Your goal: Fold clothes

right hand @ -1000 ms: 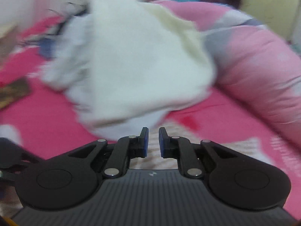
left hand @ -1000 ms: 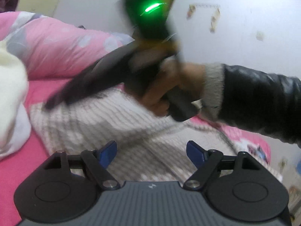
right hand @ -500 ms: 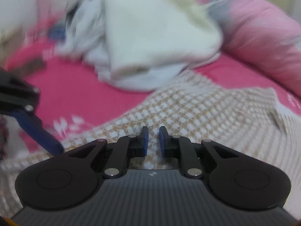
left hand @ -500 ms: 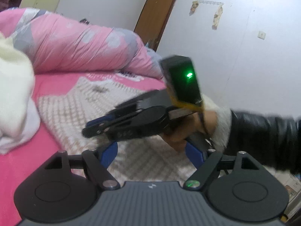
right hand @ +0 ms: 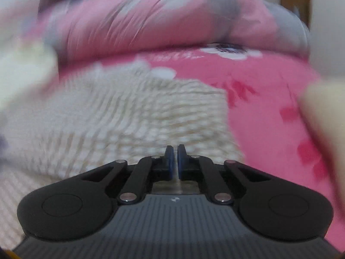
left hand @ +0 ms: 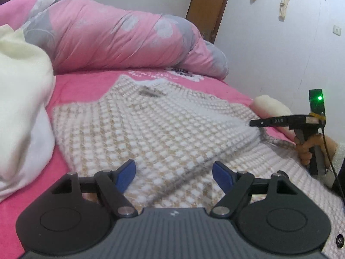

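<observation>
Folding looks to be under way on the sweater, a cream-and-tan knit lying spread on the pink bed, its collar toward the rolled quilt at the far side. One fold seems already made: in the left wrist view a raised edge runs diagonally across the knit, from near the left tongs out toward the right tongs.

Left tongs hang low over the near part of the sweater, tilted downward, their blue pads spread wide with nothing but knit below them; they hold nothing. Right tongs sit at the sweater's far right corner, level with the bed, held by a hand gripping the handle from below, a dark sleeve behind it. In the right wrist view the right tongs have just been closing and now stand together; I see no cloth between the pads, though that view is blurred, and from the left view the tips touch or nearly touch the knit edge without clearly pinching it.

Next, by my reading, each side needs a firm pinch on an edge, so the right tongs would have to part again before biting. A white pile lies just beside the sweater on the left.
</observation>
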{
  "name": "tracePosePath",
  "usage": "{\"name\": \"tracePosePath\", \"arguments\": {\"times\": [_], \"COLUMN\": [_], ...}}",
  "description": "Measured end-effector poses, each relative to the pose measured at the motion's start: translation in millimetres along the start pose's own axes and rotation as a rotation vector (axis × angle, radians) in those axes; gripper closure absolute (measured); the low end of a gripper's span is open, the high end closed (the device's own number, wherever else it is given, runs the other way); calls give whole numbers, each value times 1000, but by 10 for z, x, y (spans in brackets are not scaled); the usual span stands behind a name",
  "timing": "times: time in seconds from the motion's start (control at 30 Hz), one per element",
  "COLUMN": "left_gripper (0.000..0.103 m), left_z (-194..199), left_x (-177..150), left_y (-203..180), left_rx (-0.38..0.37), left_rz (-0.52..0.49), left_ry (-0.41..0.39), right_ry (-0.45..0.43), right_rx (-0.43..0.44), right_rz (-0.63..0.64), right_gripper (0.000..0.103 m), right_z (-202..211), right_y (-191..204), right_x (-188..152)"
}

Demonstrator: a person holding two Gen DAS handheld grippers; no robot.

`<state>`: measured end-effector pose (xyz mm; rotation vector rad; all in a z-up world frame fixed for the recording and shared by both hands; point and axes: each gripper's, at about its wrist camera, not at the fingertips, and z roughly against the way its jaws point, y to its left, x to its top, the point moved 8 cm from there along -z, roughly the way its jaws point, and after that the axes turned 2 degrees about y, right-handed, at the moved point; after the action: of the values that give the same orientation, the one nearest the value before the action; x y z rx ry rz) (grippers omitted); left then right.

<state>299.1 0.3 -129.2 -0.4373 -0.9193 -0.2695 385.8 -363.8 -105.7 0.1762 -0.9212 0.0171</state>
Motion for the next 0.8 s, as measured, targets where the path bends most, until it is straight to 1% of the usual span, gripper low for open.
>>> {"name": "tracePosePath", "arguments": {"times": [0.03, 0.07, 0.1, 0.2, 0.23, 0.27, 0.3, 0.33, 0.4, 0.43, 0.47, 0.5, 0.53, 0.57, 0.6, 0.63, 0.67, 0.73, 0.77, 0.8], "left_gripper": [23, 22, 20, 19, 19, 19, 19, 19, 19, 19, 19, 18, 18, 18, 18, 18, 18, 18, 18, 18], "left_z": [-6, -10, -14, -26, -32, -38, -40, -43, -48, -51, -52, -47, -47, -48, -48, -49, -50, -52, -53, -53], "left_x": [-6, -16, -26, -59, -60, -61, -63, -64, -69, -75, -81, -86, -86, -87, -88, -91, -94, -100, -103, -106], "left_y": [1, -12, -25, -48, -53, -58, -65, -72, -87, -91, -94, -97, -100, -102, -105, -110, -115, -116, -111, -107], "left_rx": [6, 11, 16, 36, 37, 39, 40, 42, 50, 52, 54, 56, 59, 61, 64, 67, 71, 80, 81, 81], "left_rz": [-6, -18, -29, -60, -61, -62, -64, -66, -73, -76, -80, -84, -86, -88, -91, -95, -99, -105, -105, -105], "left_ry": [0, -2, -4, -3, -3, -3, -2, -2, 1, 2, 3, 4, 4, 5, 6, 6, 7, 9, 8, 7], "right_ry": [-18, -50, -76, -124, -117, -93, -51, -24, -33, -41, -64, -100, -135, -149, -137, -93, -50, 1, 4, -16], "right_rx": [-11, -1, 12, 38, 18, -22, -77, -113, -115, -107, -77, -37, -10, -6, -16, -37, -56, -77, -76, -63], "right_rz": [-23, -31, -30, 21, 39, 48, 60, 59, 29, -1, -41, -68, -75, -65, -46, -21, -7, -7, -28, -69], "right_gripper": [101, 97, 96, 96, 97, 97, 97, 98, 98, 98, 95, 95, 95, 95, 95, 95, 98, 100, 99, 97], "right_z": [42, 98, 136, 92, 14, -92, -243, -343, -363, -315, -224, -168, -145, -170, -268, -448, -614, -829, -821, -702], "right_y": [-32, -14, 25, 191, 177, 101, 11, -55, -118, -150, -174, -172, -147, -125, -114, -120, -144, -206, -229, -244], "right_x": [53, 113, 173, 321, 338, 334, 260, 187, 171, 196, 260, 338, 433, 509, 545, 532, 493, 427, 457, 548]}}
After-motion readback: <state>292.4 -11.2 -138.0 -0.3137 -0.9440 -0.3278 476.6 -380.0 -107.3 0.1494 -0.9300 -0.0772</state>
